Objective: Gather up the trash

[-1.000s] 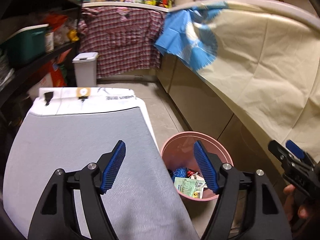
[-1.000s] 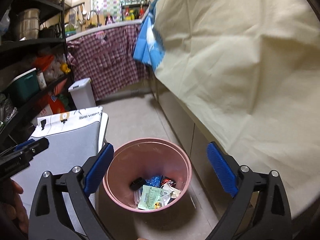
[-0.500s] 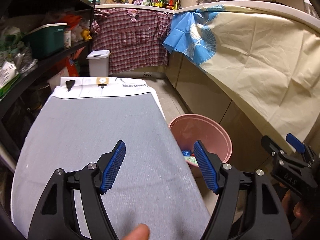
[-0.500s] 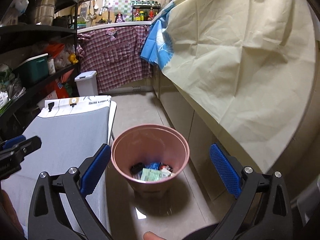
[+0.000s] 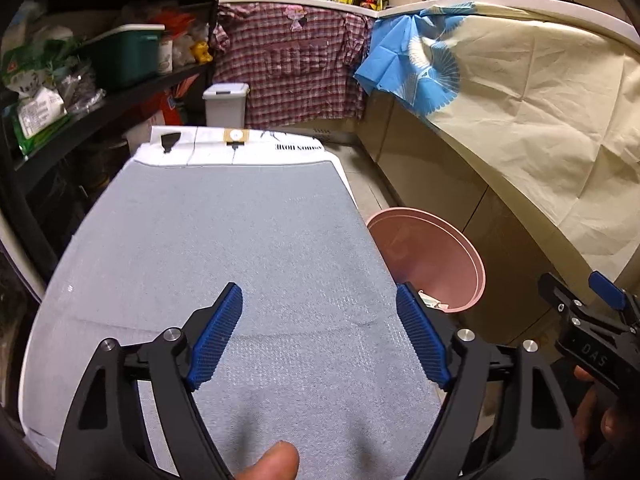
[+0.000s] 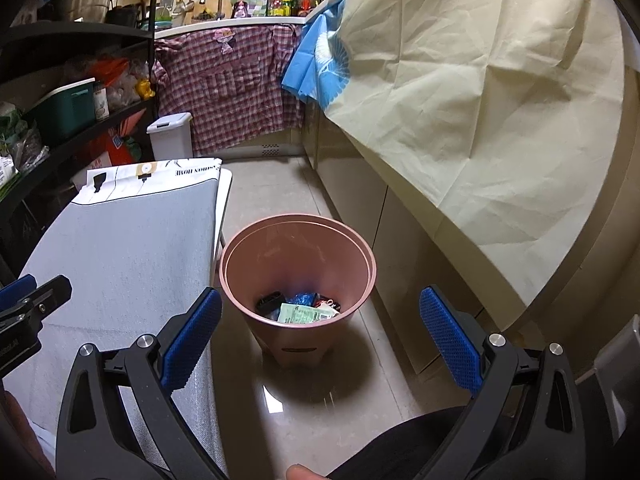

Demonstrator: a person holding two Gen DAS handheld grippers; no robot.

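The trash point(image 6: 304, 307) sits at the bottom of the pink bin point(image 6: 362, 280): a pale green printed packet, something blue and crinkly, a small dark lump, a scrap of red. It all reads as light, thin wrapper stuff, soft and probably slippery, best pinched by a free edge or corner. The bin stands on the tiled floor point(image 6: 280, 200), at about twelve o'clock from the right gripper point(image 6: 320, 334), whose jaws gape wide with nothing between them. In the left wrist view the bin point(image 5: 476, 276) peeks out at about two o'clock, half hidden by the grey table cover point(image 5: 224, 248). The left gripper point(image 5: 320, 334) hangs over that cover, its jaws just having spread further, and empty. No loose trash shows on the cover. The cream sheet point(image 6: 500, 92) drapes the counter at three o'clock.
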